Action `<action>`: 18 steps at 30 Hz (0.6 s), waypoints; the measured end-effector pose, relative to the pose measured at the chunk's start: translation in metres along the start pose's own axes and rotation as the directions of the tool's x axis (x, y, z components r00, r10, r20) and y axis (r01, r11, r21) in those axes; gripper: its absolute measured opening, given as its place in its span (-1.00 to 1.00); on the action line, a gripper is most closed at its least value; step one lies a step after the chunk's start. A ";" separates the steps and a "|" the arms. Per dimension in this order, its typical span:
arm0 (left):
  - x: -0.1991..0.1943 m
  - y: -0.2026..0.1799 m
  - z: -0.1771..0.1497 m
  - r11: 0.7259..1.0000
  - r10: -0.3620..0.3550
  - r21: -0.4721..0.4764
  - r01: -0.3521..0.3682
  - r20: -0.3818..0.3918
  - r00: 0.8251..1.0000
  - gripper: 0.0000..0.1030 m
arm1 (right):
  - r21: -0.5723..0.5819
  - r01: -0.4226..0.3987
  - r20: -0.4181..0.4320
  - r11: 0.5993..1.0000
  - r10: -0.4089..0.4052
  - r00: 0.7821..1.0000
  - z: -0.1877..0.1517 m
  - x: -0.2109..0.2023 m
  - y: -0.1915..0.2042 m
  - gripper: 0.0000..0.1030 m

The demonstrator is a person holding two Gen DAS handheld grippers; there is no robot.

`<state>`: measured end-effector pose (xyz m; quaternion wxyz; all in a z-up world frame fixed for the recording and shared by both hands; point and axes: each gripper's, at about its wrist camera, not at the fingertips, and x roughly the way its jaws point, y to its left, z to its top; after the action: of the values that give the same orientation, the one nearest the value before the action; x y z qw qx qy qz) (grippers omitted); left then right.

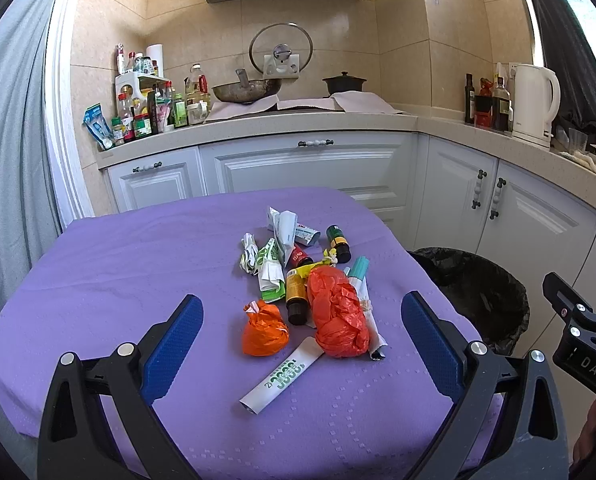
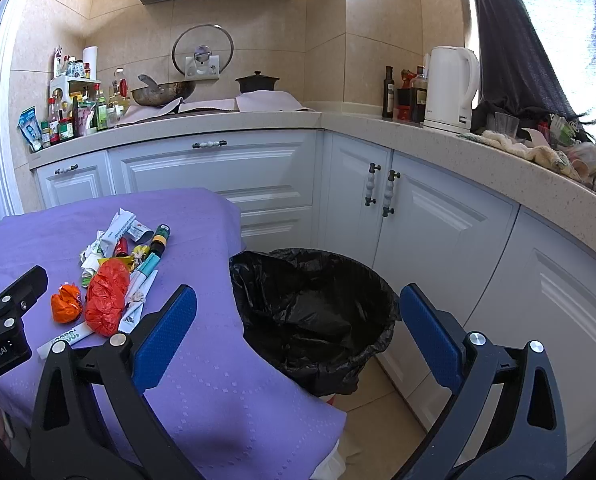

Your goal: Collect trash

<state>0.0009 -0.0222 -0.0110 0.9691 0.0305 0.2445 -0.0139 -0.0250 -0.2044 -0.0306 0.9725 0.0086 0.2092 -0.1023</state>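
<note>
A heap of trash lies mid-table on the purple cloth [image 1: 117,272]: a big red-orange plastic bag [image 1: 338,316], a small orange wad [image 1: 265,329], a white and green wrapper [image 1: 281,376], a brown bottle with a yellow label [image 1: 296,294], a dark bottle [image 1: 338,242], crumpled paper packets [image 1: 271,268] and teal tubes [image 1: 358,272]. My left gripper [image 1: 302,344] is open, hovering just short of the heap with nothing held. My right gripper [image 2: 298,336] is open above the black-lined bin [image 2: 314,308], also empty. The same heap, with the red-orange bag [image 2: 106,300], shows left in the right wrist view.
The bin [image 1: 478,292] stands on the floor off the table's right edge. White cabinets [image 2: 418,220] and a counter wrap behind it, carrying a kettle [image 2: 450,88], bottles, a wok [image 1: 245,90] and a spice rack [image 1: 137,100]. A grey curtain [image 1: 9,160] hangs left.
</note>
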 end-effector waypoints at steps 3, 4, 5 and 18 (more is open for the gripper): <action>0.002 0.002 -0.002 1.000 -0.008 -0.003 0.008 -0.009 1.000 0.88 | 0.001 -0.001 -0.006 1.000 0.001 1.000 -0.003 0.001 -0.005 0.92; 0.004 0.006 -0.001 1.000 -0.010 -0.003 0.010 -0.012 1.000 0.88 | 0.002 -0.003 -0.009 1.000 0.003 1.000 -0.003 0.001 -0.007 0.92; 0.005 0.008 -0.001 1.000 -0.008 -0.004 0.008 -0.013 1.000 0.88 | 0.002 -0.006 -0.013 1.000 0.006 1.000 -0.004 0.002 -0.009 0.92; 0.026 0.047 -0.021 0.998 0.035 -0.041 -0.040 -0.115 0.993 0.86 | -0.033 -0.049 -0.087 0.998 0.046 0.995 -0.011 0.027 0.021 0.92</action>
<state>0.0156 0.0261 -0.0395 0.9540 0.0147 0.2993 0.0113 -0.0011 -0.1885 -0.0526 0.9647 0.0007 0.2525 -0.0750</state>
